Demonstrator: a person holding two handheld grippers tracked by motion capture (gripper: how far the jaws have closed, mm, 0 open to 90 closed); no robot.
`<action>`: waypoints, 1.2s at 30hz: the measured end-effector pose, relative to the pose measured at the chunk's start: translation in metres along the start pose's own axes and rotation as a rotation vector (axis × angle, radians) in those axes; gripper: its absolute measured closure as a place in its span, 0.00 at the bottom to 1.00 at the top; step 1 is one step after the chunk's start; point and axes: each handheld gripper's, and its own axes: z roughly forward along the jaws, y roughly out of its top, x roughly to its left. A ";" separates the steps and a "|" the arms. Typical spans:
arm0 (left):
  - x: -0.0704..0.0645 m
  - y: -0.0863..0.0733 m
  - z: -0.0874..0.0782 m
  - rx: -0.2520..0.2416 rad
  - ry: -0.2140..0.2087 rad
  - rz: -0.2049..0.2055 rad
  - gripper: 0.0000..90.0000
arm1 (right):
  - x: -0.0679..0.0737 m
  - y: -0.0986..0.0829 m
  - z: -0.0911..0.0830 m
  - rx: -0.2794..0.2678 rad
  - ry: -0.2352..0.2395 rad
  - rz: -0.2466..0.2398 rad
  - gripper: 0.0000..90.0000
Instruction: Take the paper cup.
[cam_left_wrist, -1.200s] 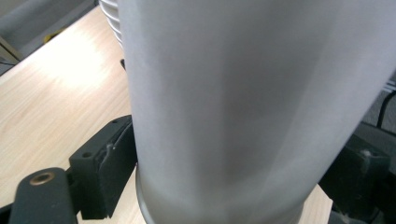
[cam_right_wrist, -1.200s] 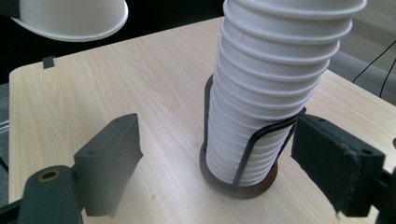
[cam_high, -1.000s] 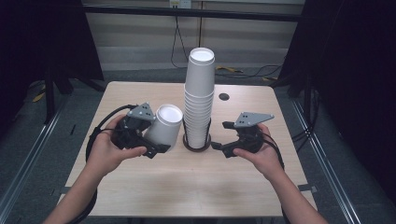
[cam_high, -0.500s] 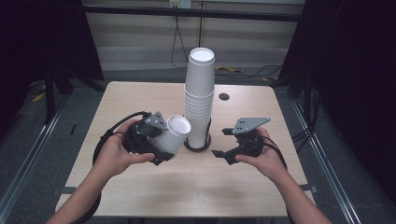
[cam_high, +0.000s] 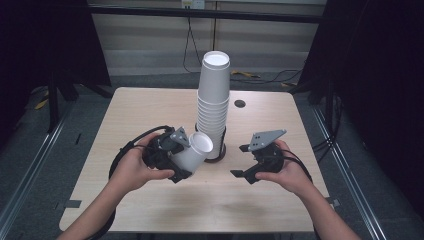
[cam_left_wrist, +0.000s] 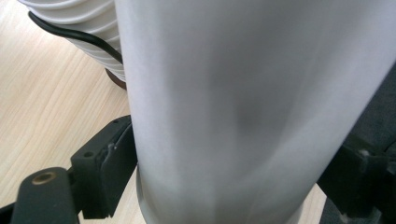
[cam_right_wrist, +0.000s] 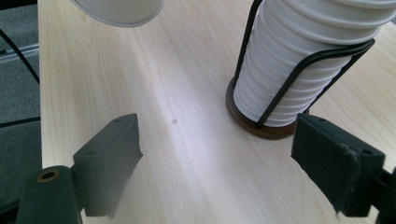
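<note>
The left gripper (cam_high: 180, 162) has its jaws closed on one white paper cup (cam_high: 194, 152), just left of the middle of the high view. The cup leans over, with its open mouth close to the tall cup stack (cam_high: 214, 107) in the wire holder (cam_right_wrist: 261, 84). If the cup swings any more to the right, it could bump the stack and knock it over. Squeezing too hard could crush the cup. The right gripper (cam_high: 256, 161) waits at the lower right, jaws open and holding nothing. The wooden table (cam_high: 125, 115) is bare around them.
</note>
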 end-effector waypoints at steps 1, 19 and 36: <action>0.000 0.001 0.001 0.006 -0.007 0.005 0.17 | 0.000 0.000 0.000 0.001 0.003 0.000 0.17; -0.014 0.011 0.034 0.152 -0.029 0.067 0.18 | 0.007 0.002 -0.005 0.079 0.050 -0.075 0.17; -0.024 0.022 0.052 0.249 -0.013 0.119 0.18 | 0.009 0.004 -0.006 0.116 0.074 -0.098 0.18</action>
